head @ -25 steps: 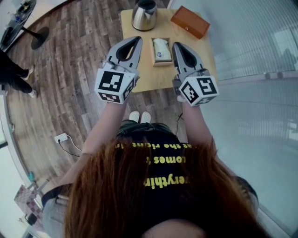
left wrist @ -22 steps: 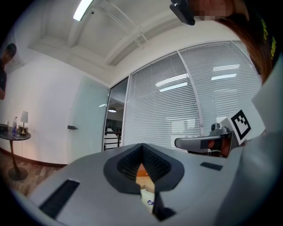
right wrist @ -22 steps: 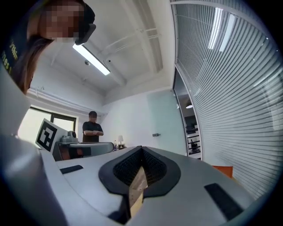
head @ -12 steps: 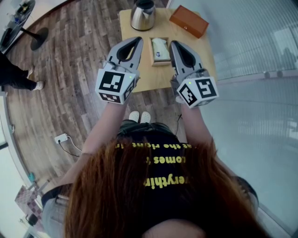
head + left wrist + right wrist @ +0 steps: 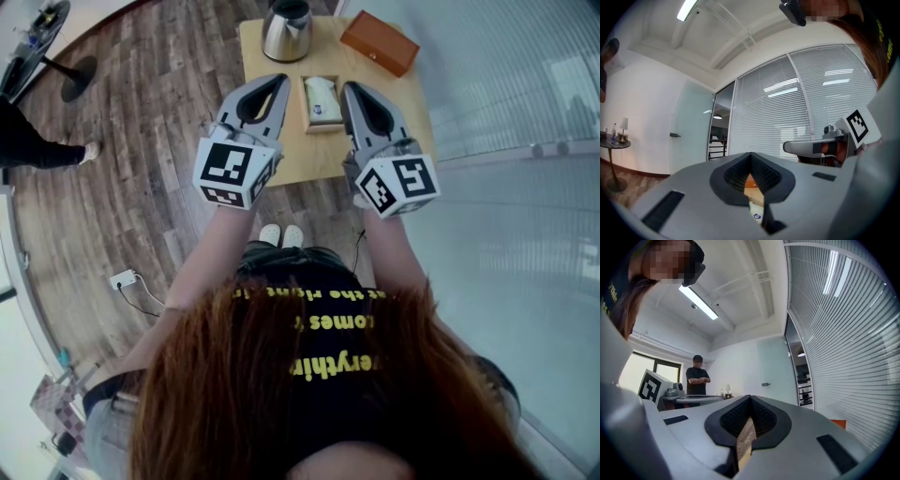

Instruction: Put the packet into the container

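Note:
A small wooden table [image 5: 281,159] stands in front of me in the head view. On it sits a small open wooden holder [image 5: 324,124] with a white, blue-marked packet [image 5: 323,97] in it. An orange-brown box [image 5: 381,42] lies at the table's back right. My left gripper [image 5: 278,80] hovers just left of the holder, my right gripper [image 5: 348,87] just right of it. Both are shut with nothing held. Through the left gripper's [image 5: 751,155] jaw gap I glimpse the packet [image 5: 756,214] and the table. The right gripper's [image 5: 750,397] gap shows only table wood.
A steel kettle [image 5: 289,30] stands at the table's back left. A person's legs [image 5: 37,155] are on the wood floor at far left, near a round table base [image 5: 80,75]. A power strip [image 5: 123,277] lies on the floor. Glass and blinds run along the right.
The right gripper has shifted a little to the left, toward the holder. The left gripper has stayed put. The person at far left has moved their feet.

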{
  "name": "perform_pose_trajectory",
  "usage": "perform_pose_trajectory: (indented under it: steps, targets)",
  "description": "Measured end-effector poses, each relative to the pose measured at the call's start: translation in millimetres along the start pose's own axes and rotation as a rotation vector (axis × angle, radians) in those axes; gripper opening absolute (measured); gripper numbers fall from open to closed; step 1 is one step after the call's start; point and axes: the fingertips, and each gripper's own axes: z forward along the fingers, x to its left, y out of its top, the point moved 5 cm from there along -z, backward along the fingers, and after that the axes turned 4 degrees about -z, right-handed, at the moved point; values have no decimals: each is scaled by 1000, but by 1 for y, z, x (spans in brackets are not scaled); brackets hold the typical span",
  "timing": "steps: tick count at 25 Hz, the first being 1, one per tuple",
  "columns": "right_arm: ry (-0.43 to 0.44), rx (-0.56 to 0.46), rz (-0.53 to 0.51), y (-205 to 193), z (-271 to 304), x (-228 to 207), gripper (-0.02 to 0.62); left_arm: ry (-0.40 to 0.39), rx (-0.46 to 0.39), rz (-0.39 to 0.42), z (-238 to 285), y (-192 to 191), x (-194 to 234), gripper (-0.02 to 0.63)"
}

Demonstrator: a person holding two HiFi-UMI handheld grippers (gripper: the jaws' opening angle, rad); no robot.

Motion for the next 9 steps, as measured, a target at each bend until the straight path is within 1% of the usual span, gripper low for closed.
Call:
perform_pose_trajectory:
  steps: [9]
  targets:
    - [8, 3, 24, -2, 3, 4, 15, -5, 2, -2, 1, -1, -2, -2]
